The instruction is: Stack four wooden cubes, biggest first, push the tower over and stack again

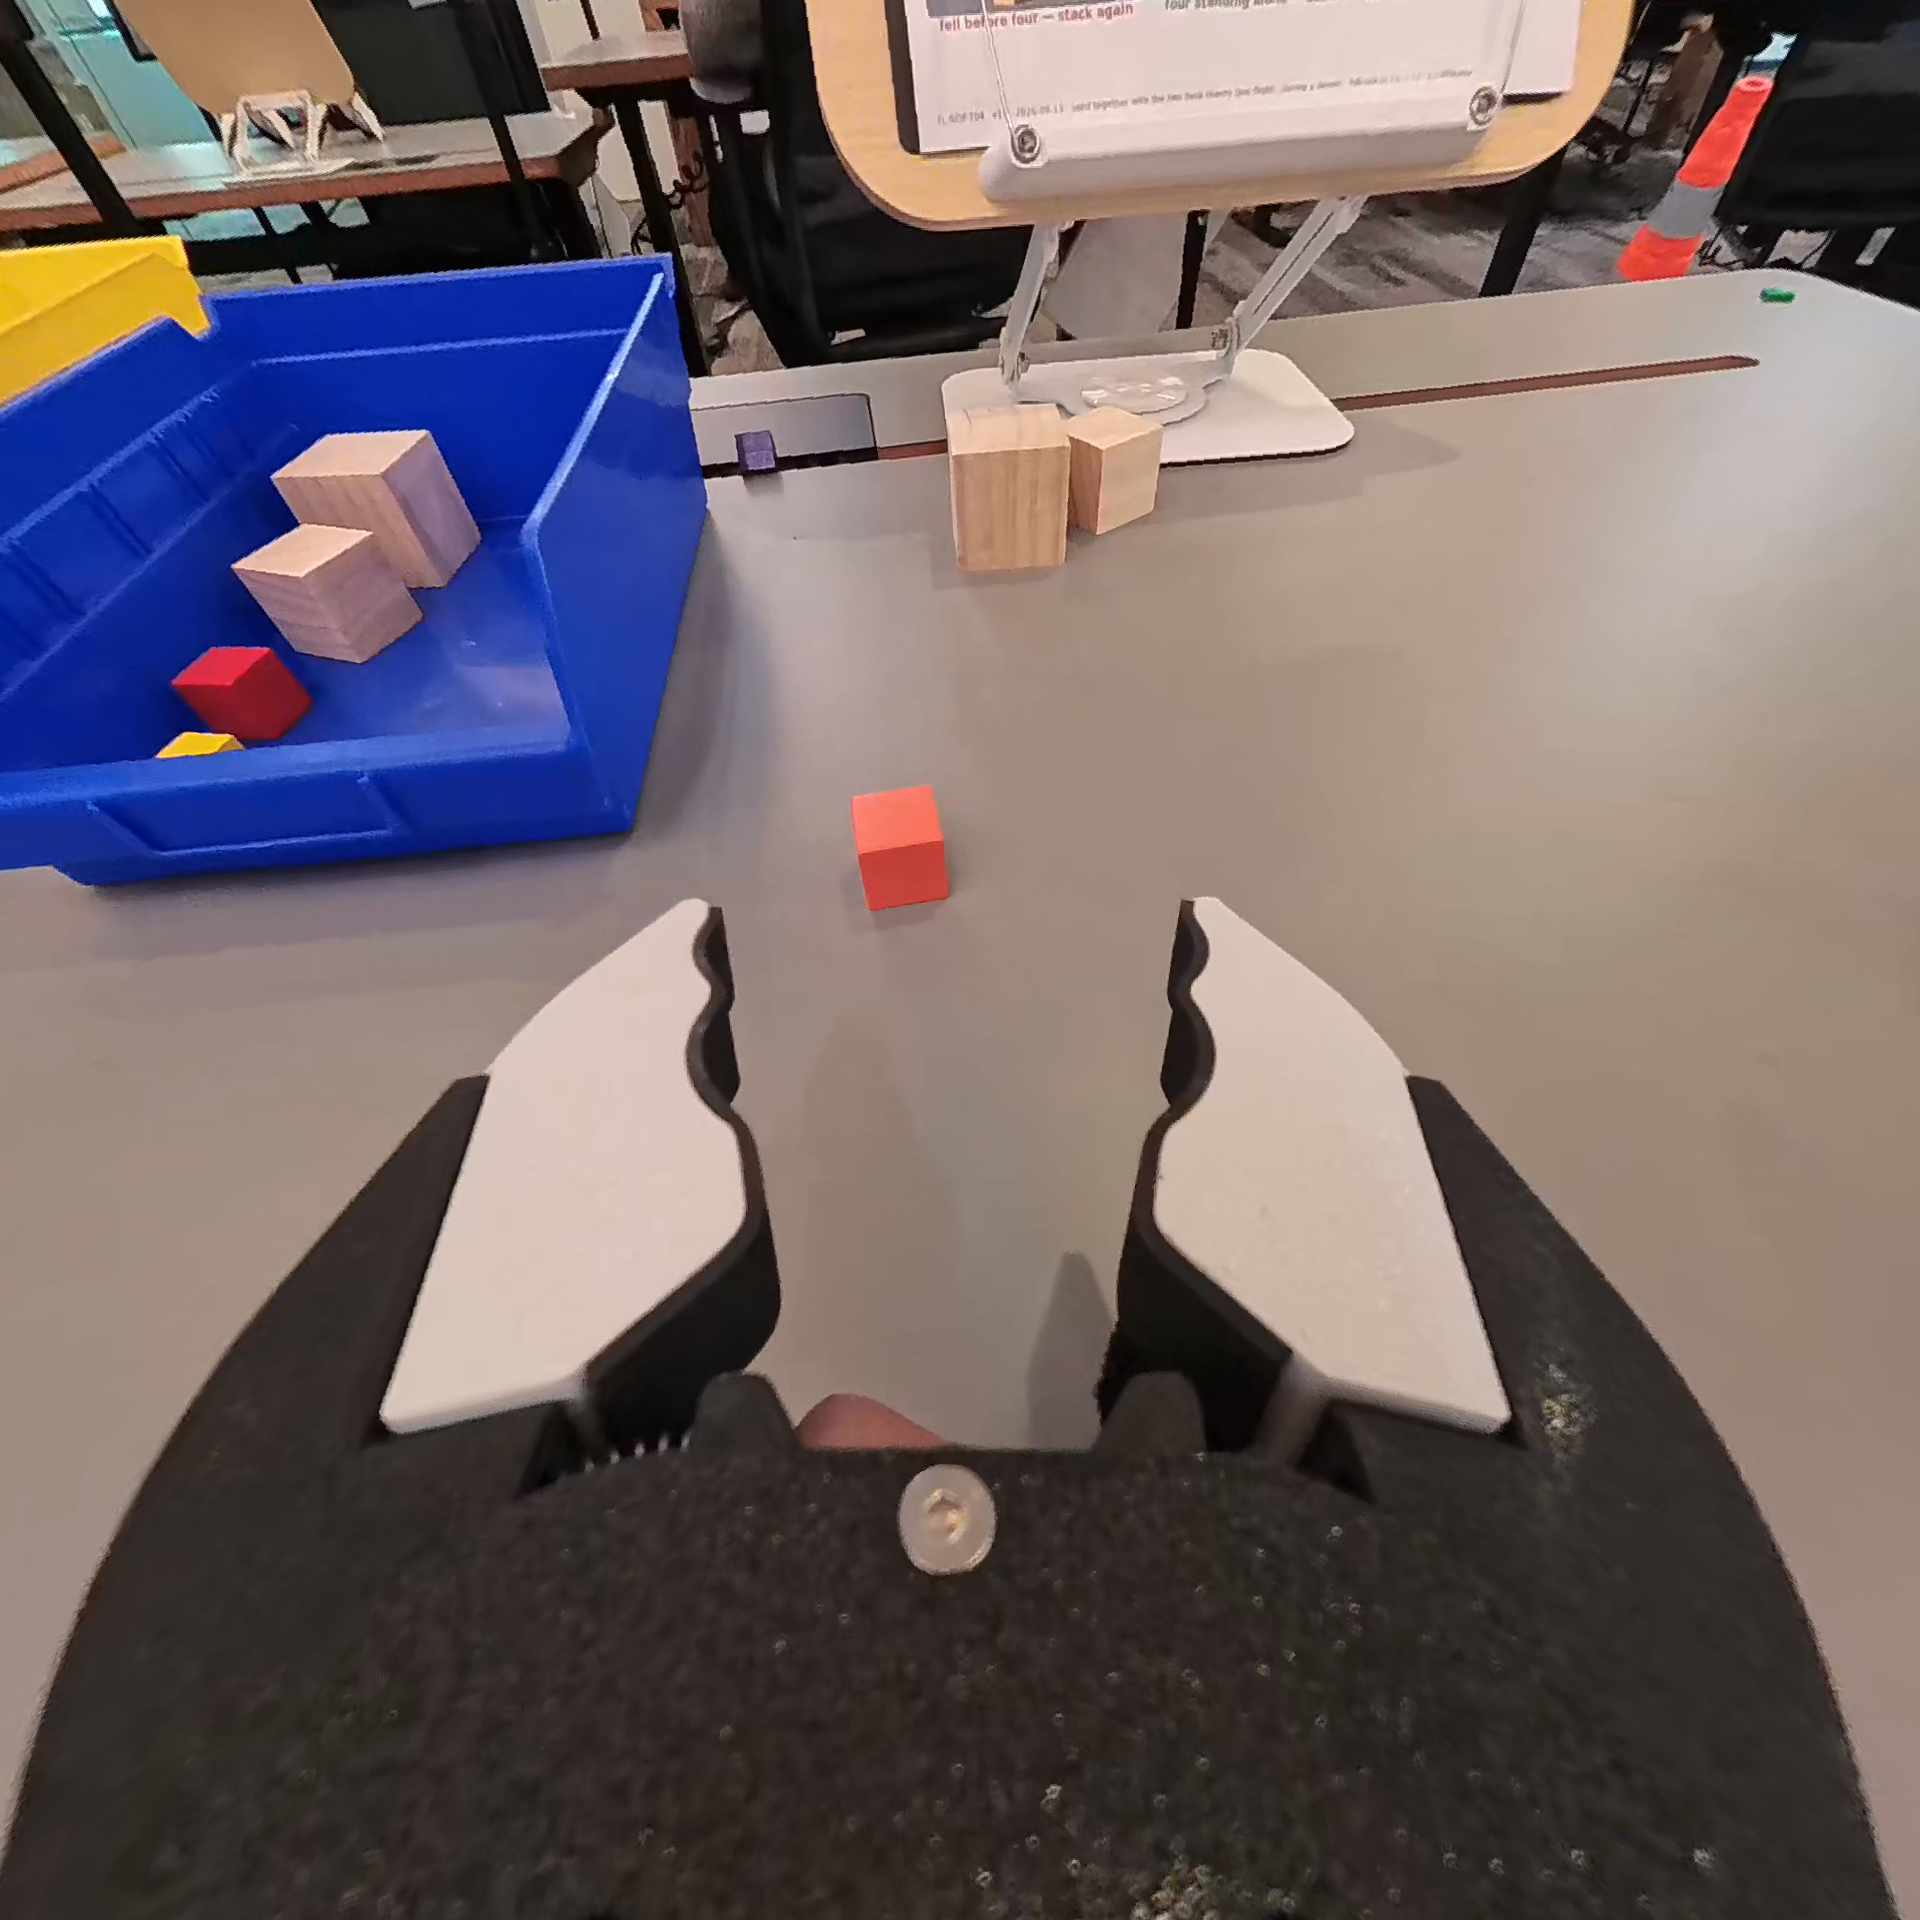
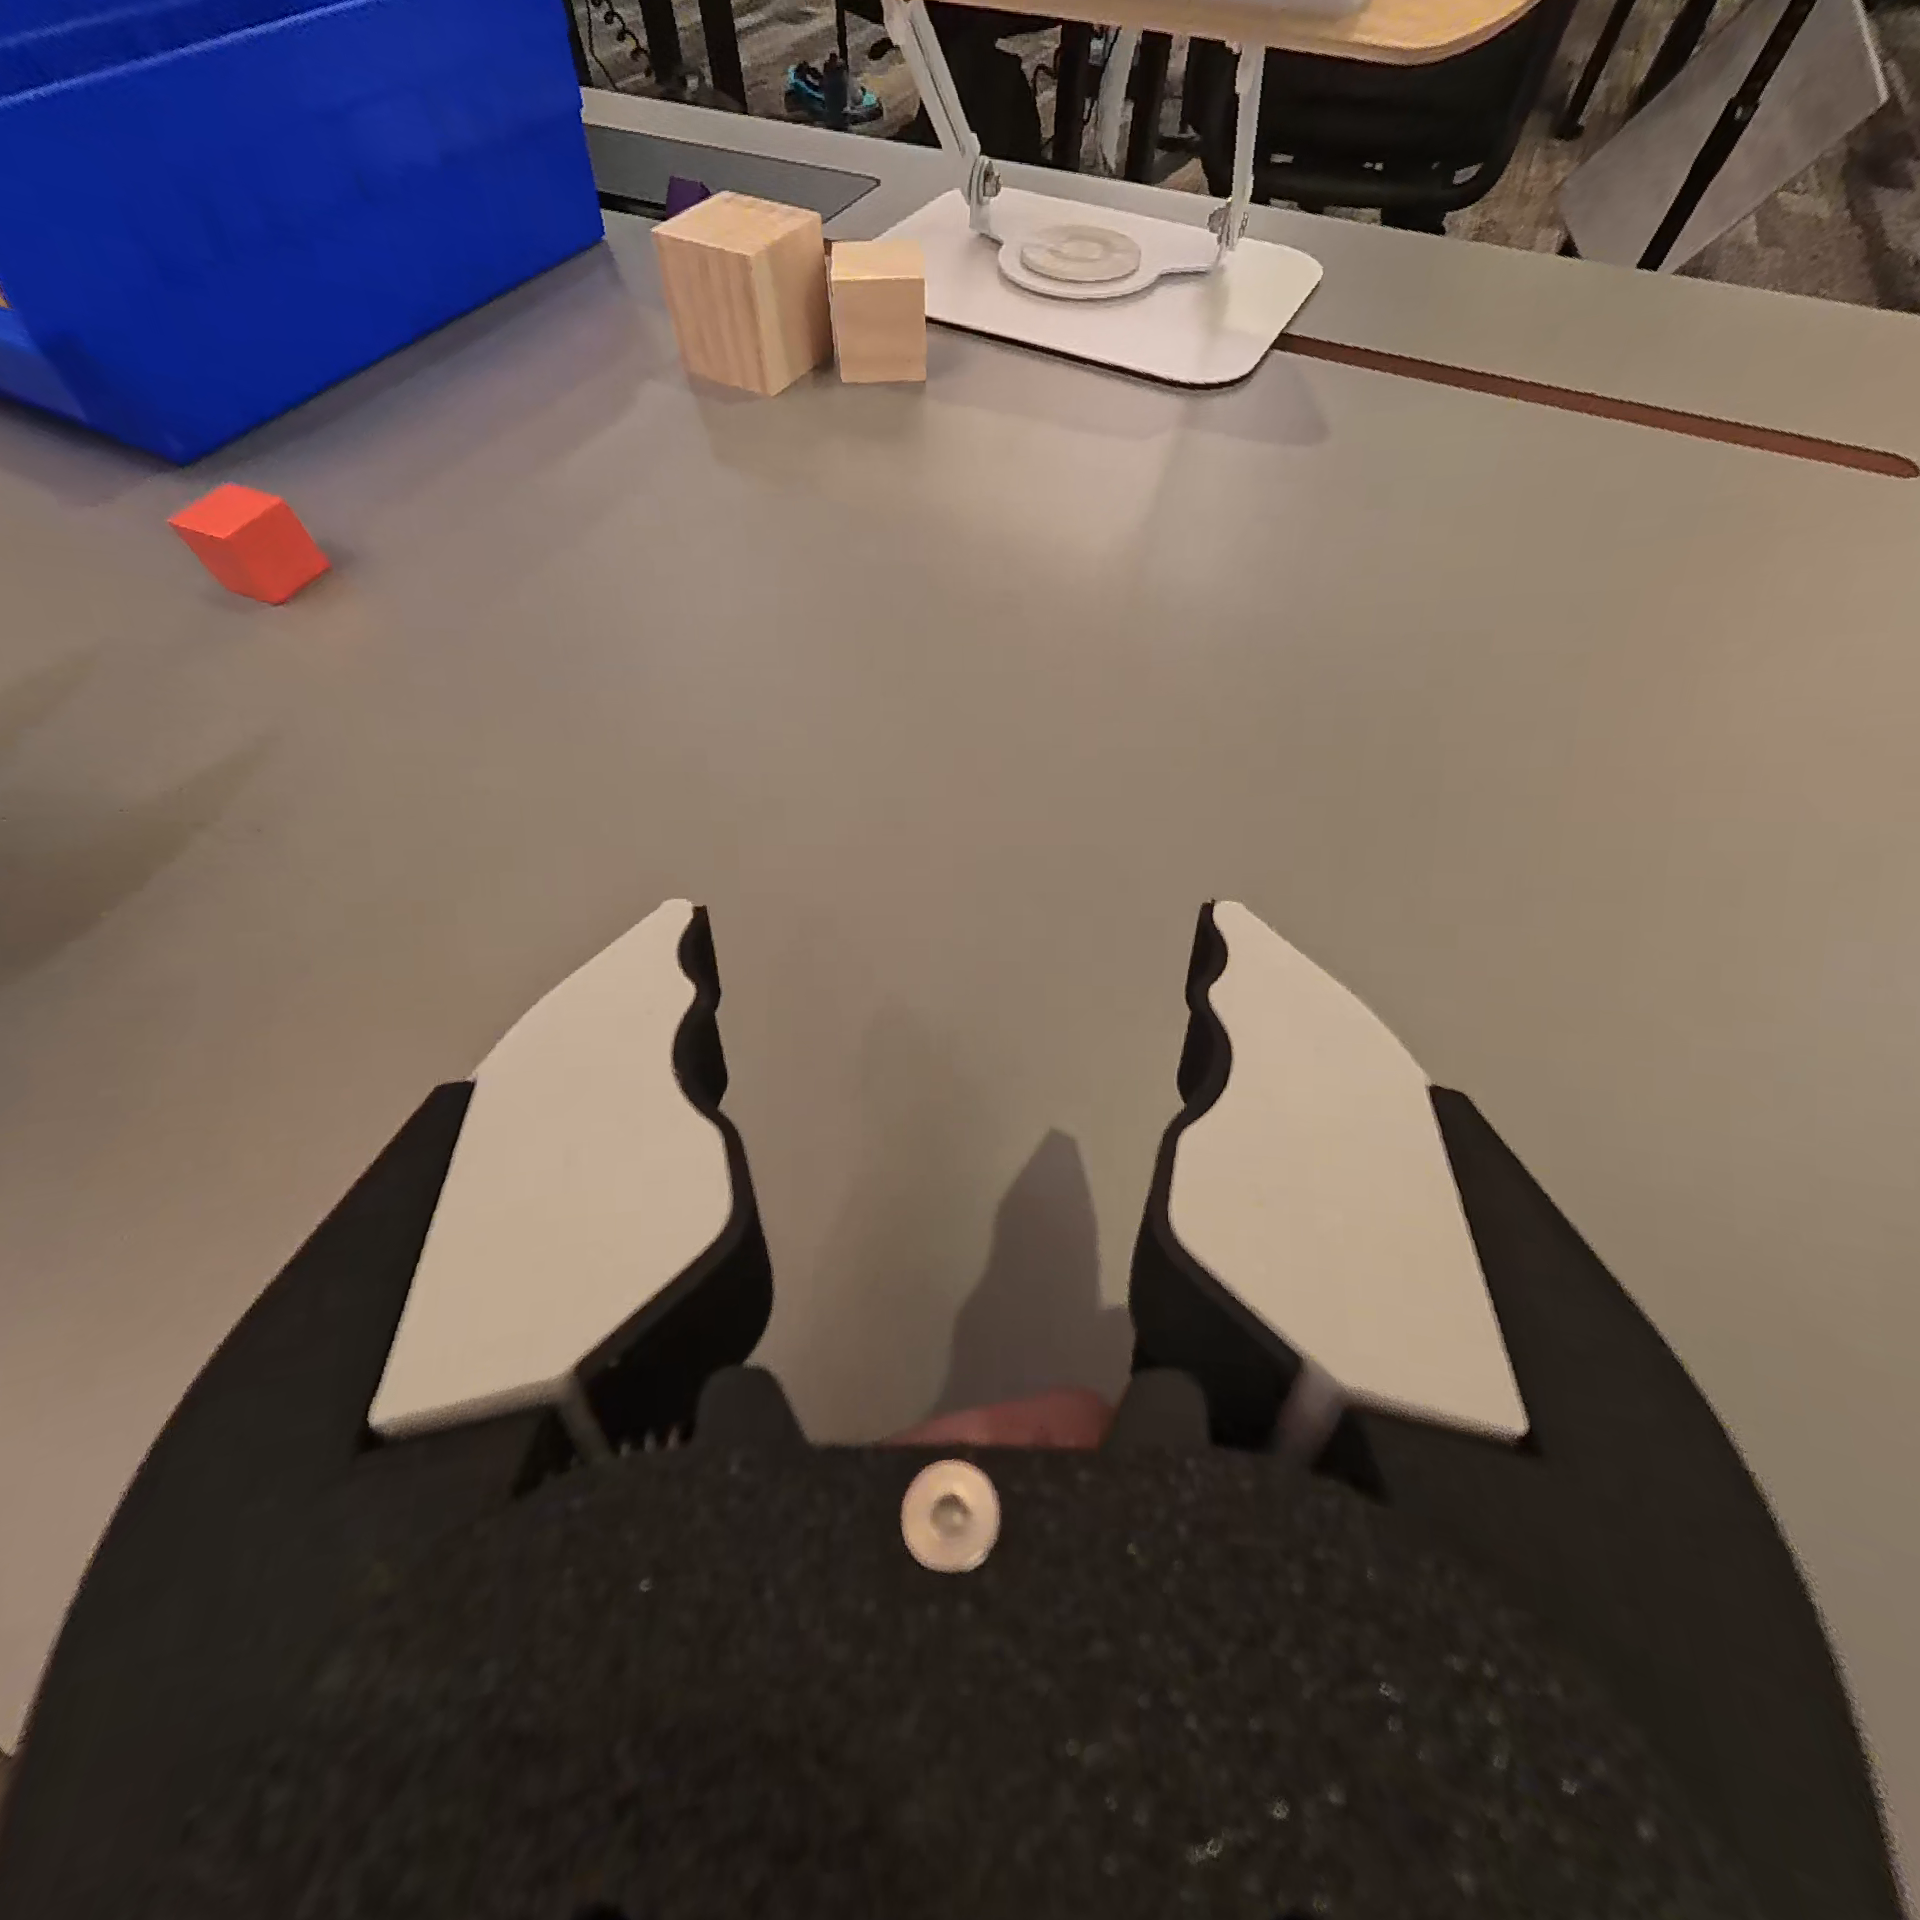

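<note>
Wood grain runs in straight pale lines down the larger plain cube (image 1: 1010,497), which stands square on the smooth grey bench (image 1: 1351,790) at its far side. A smaller plain cube (image 1: 1112,468) of paler wood sits just beside it on the right, turned a little; I cannot tell whether the two touch. Both stand against the front edge of a flat white stand base (image 1: 1247,416) with rounded corners, whose thin metal legs hold up a rounded wooden board (image 1: 1195,187) with a printed sheet clamped to it.

An orange cube (image 1: 900,847), matt-painted and sharp-edged, lies alone on the bench, just ahead of my left gripper (image 1: 951,914) and slightly left of its centre line. My left fingers (image 1: 623,1143) are spread wide with nothing between them; their tops are flat pale grey, their inner pads black and wavy, set in a black, rough-textured body.

My right gripper (image 2: 951,914) is likewise wide apart and empty, held over bare bench, well short of the plain cubes; the orange cube lies off to its left.

On the left stands a glossy blue plastic bin (image 1: 613,540) with an open front lip. Inside lie two more grained wooden cubes (image 1: 374,509), the bigger behind the smaller (image 1: 327,592), plus a red cube (image 1: 241,691) and a yellow block (image 1: 197,744) at the front. A yellow bin (image 1: 94,296) sits behind it. A tiny purple cube (image 1: 755,451) rests by a dark recess at the bench's far edge.
</note>
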Demonstrator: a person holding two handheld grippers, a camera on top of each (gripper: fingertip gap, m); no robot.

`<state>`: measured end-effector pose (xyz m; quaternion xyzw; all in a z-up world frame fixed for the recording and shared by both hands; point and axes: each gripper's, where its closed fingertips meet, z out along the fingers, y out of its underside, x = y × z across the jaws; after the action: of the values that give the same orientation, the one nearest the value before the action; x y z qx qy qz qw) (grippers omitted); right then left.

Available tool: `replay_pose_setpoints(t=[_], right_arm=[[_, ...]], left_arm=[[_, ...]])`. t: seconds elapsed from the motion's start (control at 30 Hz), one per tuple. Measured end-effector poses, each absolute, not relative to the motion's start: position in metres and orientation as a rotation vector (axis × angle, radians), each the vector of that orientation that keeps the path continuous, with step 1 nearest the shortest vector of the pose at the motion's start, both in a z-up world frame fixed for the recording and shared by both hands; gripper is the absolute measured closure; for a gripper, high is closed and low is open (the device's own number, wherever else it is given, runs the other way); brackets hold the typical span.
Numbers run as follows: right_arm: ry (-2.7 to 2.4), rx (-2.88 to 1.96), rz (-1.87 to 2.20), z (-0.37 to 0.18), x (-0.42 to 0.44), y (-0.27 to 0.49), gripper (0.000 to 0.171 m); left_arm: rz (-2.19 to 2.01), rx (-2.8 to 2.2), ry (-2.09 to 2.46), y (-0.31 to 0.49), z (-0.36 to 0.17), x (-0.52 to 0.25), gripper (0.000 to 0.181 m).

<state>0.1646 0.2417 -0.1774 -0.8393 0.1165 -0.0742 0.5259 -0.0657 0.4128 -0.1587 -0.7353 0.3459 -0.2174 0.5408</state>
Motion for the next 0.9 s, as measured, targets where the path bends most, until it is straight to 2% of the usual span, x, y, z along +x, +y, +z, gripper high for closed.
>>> replay_pose_setpoints(t=[0.5, 0.77, 0.9], right_arm=[[0.277, -2.037, -0.16, -0.187, 0.164, 0.243, 0.086], [0.28, -2.029, -0.133, -0.185, 0.165, 0.241, 0.087], [0.279, -2.024, -0.103, -0.183, 0.164, 0.241, 0.088]], left_arm=[[-0.488, -1.812, 0.779, 0.418, -0.162, -0.051, 0.103], [-0.505, -1.733, 0.882, 0.443, -0.109, 0.03, 0.101], [-0.421, -1.842, 0.914, 0.493, -0.117, 0.082, 0.095]])
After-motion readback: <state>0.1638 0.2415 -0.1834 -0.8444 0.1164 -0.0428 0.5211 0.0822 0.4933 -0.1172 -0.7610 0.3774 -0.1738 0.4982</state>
